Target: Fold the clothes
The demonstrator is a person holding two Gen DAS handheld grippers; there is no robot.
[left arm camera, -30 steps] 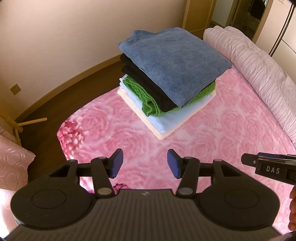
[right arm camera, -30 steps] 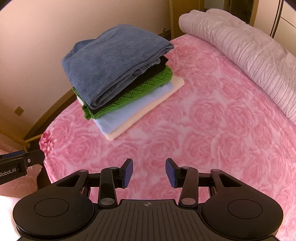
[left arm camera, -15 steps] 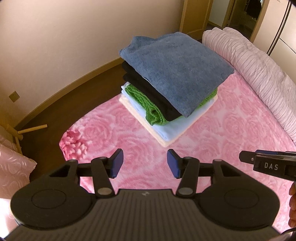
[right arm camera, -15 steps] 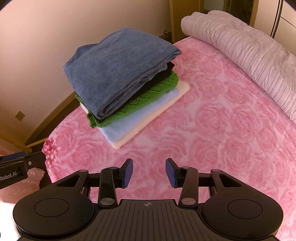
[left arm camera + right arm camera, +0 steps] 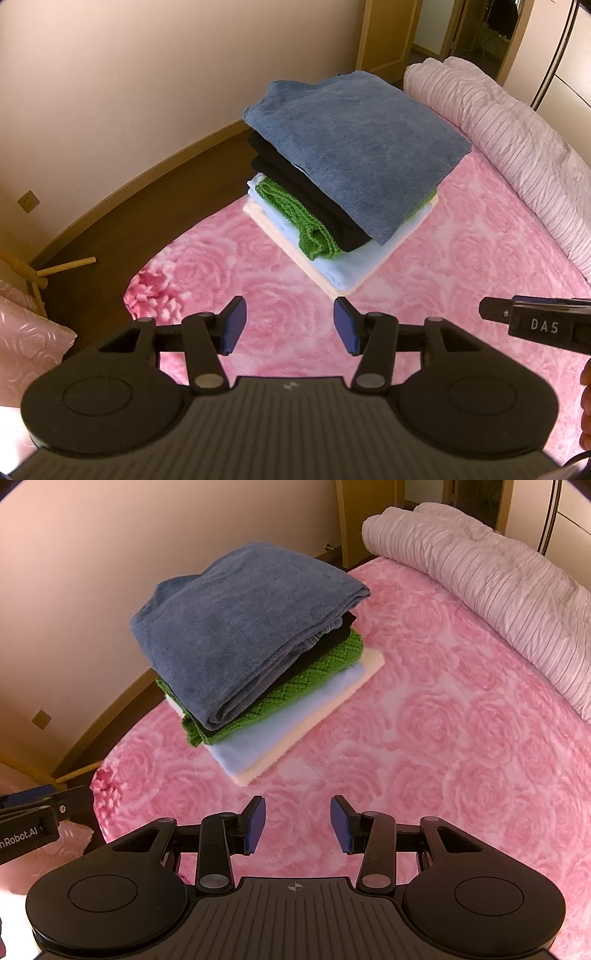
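The blue top garment (image 5: 354,147) hides most of the black one (image 5: 306,199); the rolled quilt (image 5: 517,155) runs off frame

Fuzzy blue towel (image 5: 354,155), knitted green sweater (image 5: 317,675), plush blanket (image 5: 424,757)

Left gripper (image 5: 289,325) and right gripper (image 5: 297,825) point steeply downward side by side, fingers parted and empty.

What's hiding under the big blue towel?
Under the blue towel lie a black garment, a green knit, a light blue cloth and a cream one. Only their edges show; the rest is covered.
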